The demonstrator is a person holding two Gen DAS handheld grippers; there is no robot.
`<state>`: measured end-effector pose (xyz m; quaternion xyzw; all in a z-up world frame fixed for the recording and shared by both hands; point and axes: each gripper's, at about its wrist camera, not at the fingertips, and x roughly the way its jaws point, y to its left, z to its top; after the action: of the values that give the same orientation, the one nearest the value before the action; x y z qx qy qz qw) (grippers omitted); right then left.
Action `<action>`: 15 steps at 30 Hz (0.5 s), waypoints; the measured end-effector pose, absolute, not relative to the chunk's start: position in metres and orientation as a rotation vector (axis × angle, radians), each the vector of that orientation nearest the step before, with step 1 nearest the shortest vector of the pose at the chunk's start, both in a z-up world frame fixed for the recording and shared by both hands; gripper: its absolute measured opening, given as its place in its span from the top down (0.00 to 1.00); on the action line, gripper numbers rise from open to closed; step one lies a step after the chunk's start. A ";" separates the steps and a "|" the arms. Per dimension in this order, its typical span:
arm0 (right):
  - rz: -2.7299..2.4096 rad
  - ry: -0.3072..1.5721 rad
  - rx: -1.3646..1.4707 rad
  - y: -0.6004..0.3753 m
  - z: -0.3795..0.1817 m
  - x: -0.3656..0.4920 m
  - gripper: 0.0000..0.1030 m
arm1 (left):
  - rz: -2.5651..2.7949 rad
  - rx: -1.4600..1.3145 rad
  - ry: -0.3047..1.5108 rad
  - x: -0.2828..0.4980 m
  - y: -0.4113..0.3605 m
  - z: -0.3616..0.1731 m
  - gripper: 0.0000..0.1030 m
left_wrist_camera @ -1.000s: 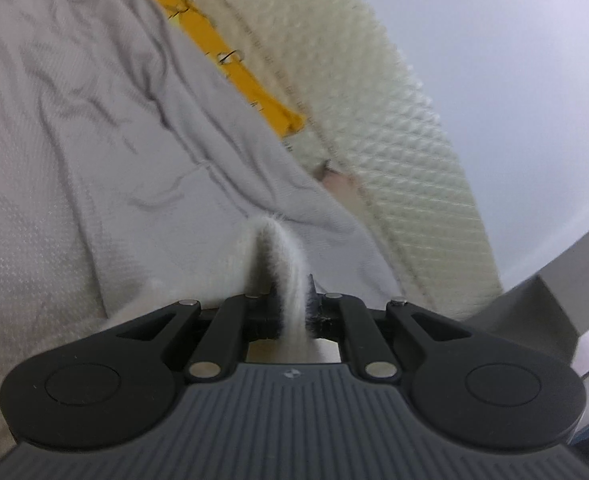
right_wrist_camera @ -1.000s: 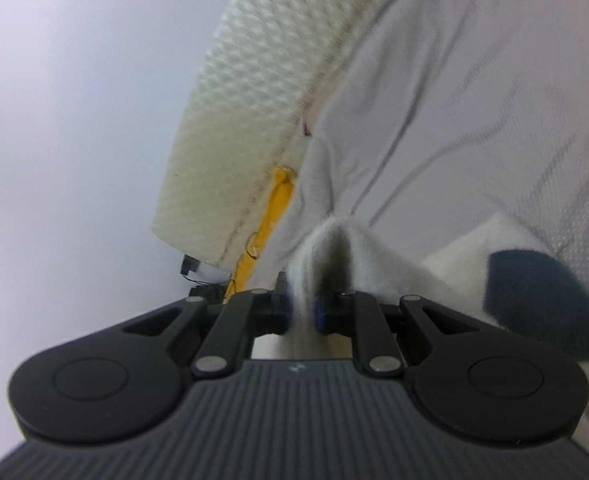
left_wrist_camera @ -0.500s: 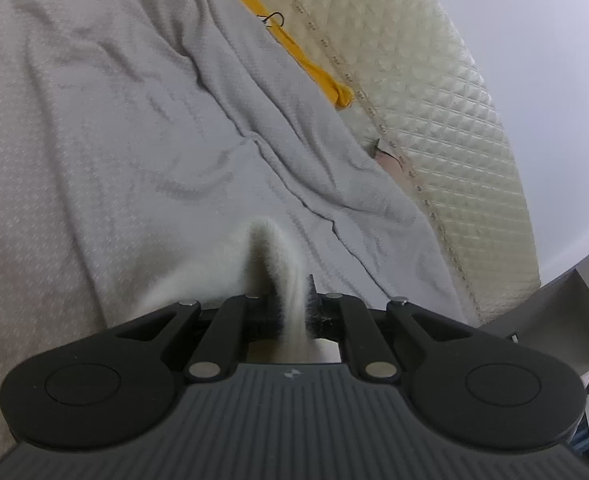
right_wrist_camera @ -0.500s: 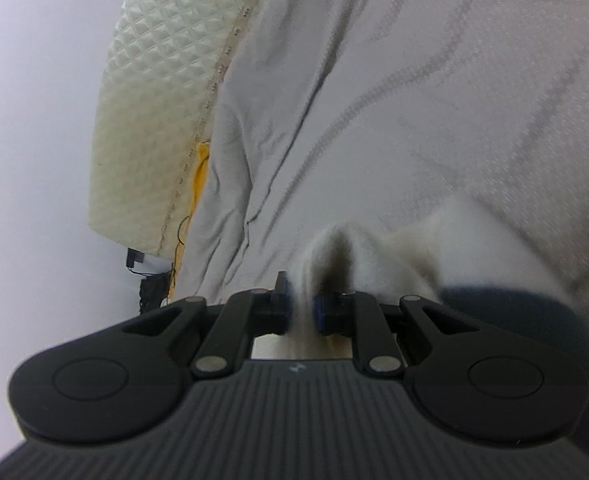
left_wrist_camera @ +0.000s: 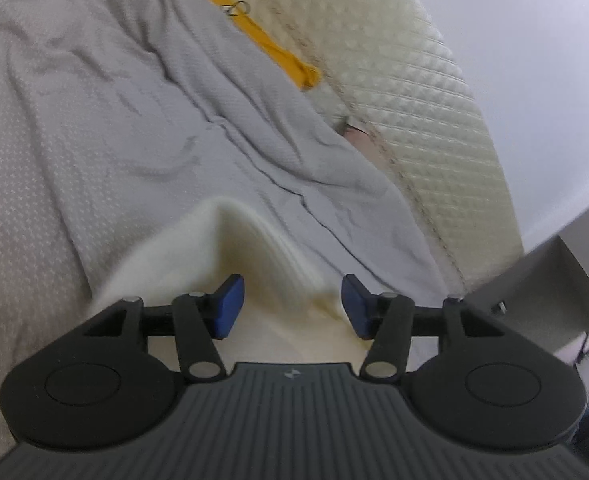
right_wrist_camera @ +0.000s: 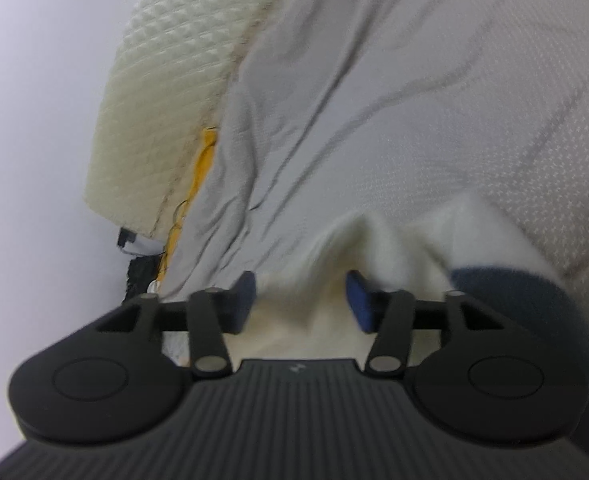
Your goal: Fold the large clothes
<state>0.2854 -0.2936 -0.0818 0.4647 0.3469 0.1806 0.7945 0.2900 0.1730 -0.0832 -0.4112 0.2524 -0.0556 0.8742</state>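
Note:
A cream knitted garment [left_wrist_camera: 198, 256] lies on the grey bed sheet [left_wrist_camera: 74, 140], its edge raised in a small peak. My left gripper [left_wrist_camera: 292, 306] is open, its blue pads on either side of the fabric peak without pinching it. In the right wrist view the same cream garment [right_wrist_camera: 378, 248] shows a dark navy patch [right_wrist_camera: 506, 292] at the right. My right gripper [right_wrist_camera: 300, 304] is open too, its pads spread around another raised fold.
A cream quilted mattress edge [left_wrist_camera: 426, 96] runs along the sheet, with a yellow strip [left_wrist_camera: 262, 36] between them; both show in the right wrist view [right_wrist_camera: 154, 112]. A grey metal piece [left_wrist_camera: 562, 276] stands at the right. White wall lies beyond.
Both grippers were shut on folds of the cream garment; now both have opened and let the fabric go. The folds have slumped a little.

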 end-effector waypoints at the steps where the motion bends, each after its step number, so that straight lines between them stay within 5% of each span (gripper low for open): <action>1: 0.408 0.741 0.992 -0.291 -0.078 0.280 0.45 | -0.126 -0.844 0.529 0.286 0.169 -0.079 0.41; 11: 0.297 0.806 0.561 -0.245 -0.063 0.238 0.48 | -0.047 -0.529 0.658 0.265 0.116 -0.075 0.41; 13: 0.237 0.818 0.479 -0.245 -0.067 0.236 0.61 | -0.020 -0.474 0.673 0.266 0.110 -0.079 0.41; 15: 0.185 0.795 0.399 -0.245 -0.068 0.235 0.63 | 0.004 -0.424 0.677 0.267 0.105 -0.081 0.41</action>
<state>0.2353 -0.2449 -0.0678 0.1925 0.3838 0.0893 0.8987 0.2674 0.1051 -0.0814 -0.2065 0.3296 0.0020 0.9213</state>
